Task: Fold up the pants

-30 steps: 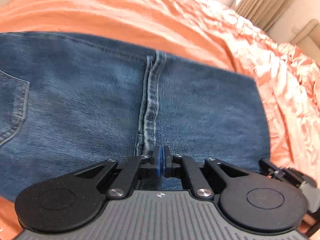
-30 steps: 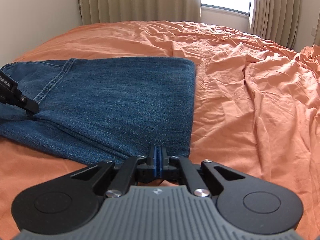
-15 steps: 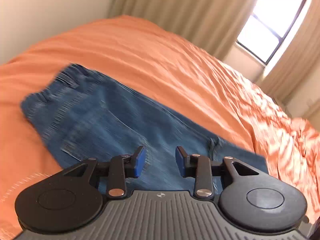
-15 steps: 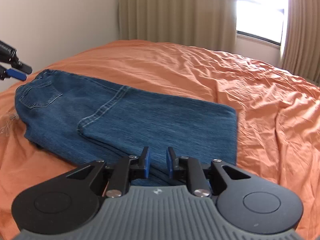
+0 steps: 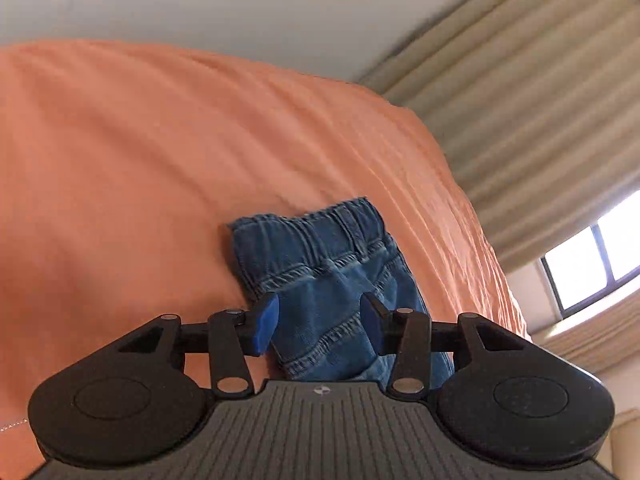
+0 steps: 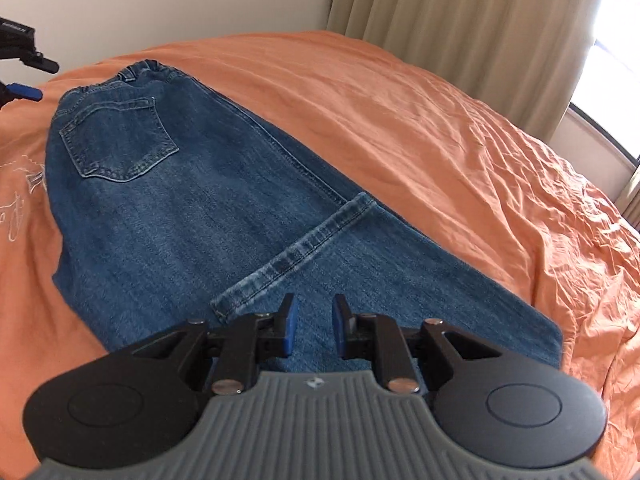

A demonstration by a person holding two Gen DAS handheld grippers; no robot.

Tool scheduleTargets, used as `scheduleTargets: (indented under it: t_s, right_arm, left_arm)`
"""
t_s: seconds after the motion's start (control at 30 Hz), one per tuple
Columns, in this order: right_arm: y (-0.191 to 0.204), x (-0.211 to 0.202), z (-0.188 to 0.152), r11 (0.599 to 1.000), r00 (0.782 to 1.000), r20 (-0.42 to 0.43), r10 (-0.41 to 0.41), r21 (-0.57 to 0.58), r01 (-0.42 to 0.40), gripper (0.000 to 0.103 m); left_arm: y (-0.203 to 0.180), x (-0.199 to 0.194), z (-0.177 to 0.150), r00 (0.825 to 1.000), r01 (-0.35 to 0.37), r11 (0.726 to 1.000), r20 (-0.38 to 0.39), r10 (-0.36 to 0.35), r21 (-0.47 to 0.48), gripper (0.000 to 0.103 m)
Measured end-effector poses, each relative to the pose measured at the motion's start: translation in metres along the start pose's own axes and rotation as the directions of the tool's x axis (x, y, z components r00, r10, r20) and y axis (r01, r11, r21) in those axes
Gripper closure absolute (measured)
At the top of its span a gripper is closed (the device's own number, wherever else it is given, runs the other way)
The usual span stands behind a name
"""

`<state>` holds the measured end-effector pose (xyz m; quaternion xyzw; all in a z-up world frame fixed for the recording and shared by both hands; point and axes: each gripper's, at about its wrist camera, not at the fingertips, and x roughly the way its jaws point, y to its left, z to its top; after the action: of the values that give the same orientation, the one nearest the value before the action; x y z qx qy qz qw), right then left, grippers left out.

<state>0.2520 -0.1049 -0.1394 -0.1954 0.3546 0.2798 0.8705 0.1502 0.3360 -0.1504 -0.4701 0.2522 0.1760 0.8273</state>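
Flat on the orange bedspread [image 6: 420, 128] lie the jeans [image 6: 172, 216] — folded once, the leg hems [image 6: 296, 252] brought back across the thighs, back pocket [image 6: 120, 140] up and elastic waistband [image 5: 320, 236] toward the wall. Over the waistband end hangs the left gripper [image 5: 318, 322], its jaws having just been opening and now standing wide with only air between the blue pads, the denim lying beneath. Over the fold end, the right gripper [image 6: 312, 330] stands a little apart — a narrow gap, holding nothing. Beige curtains [image 6: 460, 28] hang behind the bed.
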Motion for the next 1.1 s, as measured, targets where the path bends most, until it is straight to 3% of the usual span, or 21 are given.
scheduleTargets:
  t_s: [0.17, 0.3, 0.57, 0.63, 0.83, 0.93, 1.1]
  right_arm:
    - [-0.007, 0.035, 0.019, 0.997, 0.998, -0.058, 0.028, 0.074, -0.023, 0.090]
    - [-0.015, 0.061, 0.023, 0.988, 0.990, -0.127, 0.057, 0.149, -0.037, 0.090]
    - [-0.023, 0.084, 0.020, 0.973, 0.971, -0.209, 0.117, 0.220, -0.070, 0.090]
    - [-0.025, 0.085, 0.020, 0.969, 0.969, -0.211, 0.126, 0.234, -0.075, 0.090]
    - [-0.022, 0.087, 0.021, 0.973, 0.969, -0.217, 0.118, 0.220, -0.069, 0.090]
    - [-0.020, 0.086, 0.021, 0.977, 0.972, -0.210, 0.109, 0.201, -0.066, 0.091]
    - [-0.014, 0.077, 0.021, 0.981, 0.975, -0.200, 0.093, 0.186, -0.055, 0.092]
  left_arm:
    - [0.032, 0.035, 0.001, 1.000, 0.014, 0.989, 0.001, -0.014, -0.146, 0.051]
    - [0.043, 0.063, -0.002, 0.998, 0.063, 0.975, 0.012, -0.062, -0.211, 0.043]
    - [0.047, 0.093, -0.006, 0.993, 0.106, 0.967, 0.068, -0.093, -0.231, 0.042]
    - [0.047, 0.093, -0.007, 0.993, 0.110, 0.966, 0.077, -0.095, -0.235, 0.049]
    - [0.030, 0.083, -0.006, 0.993, 0.089, 0.978, 0.099, -0.071, -0.188, 0.082]
    - [0.005, 0.065, -0.001, 0.988, 0.105, 0.986, 0.126, -0.089, -0.128, 0.085]
    - [-0.066, 0.035, -0.002, 0.977, 0.126, 0.989, 0.161, -0.138, 0.080, 0.086]
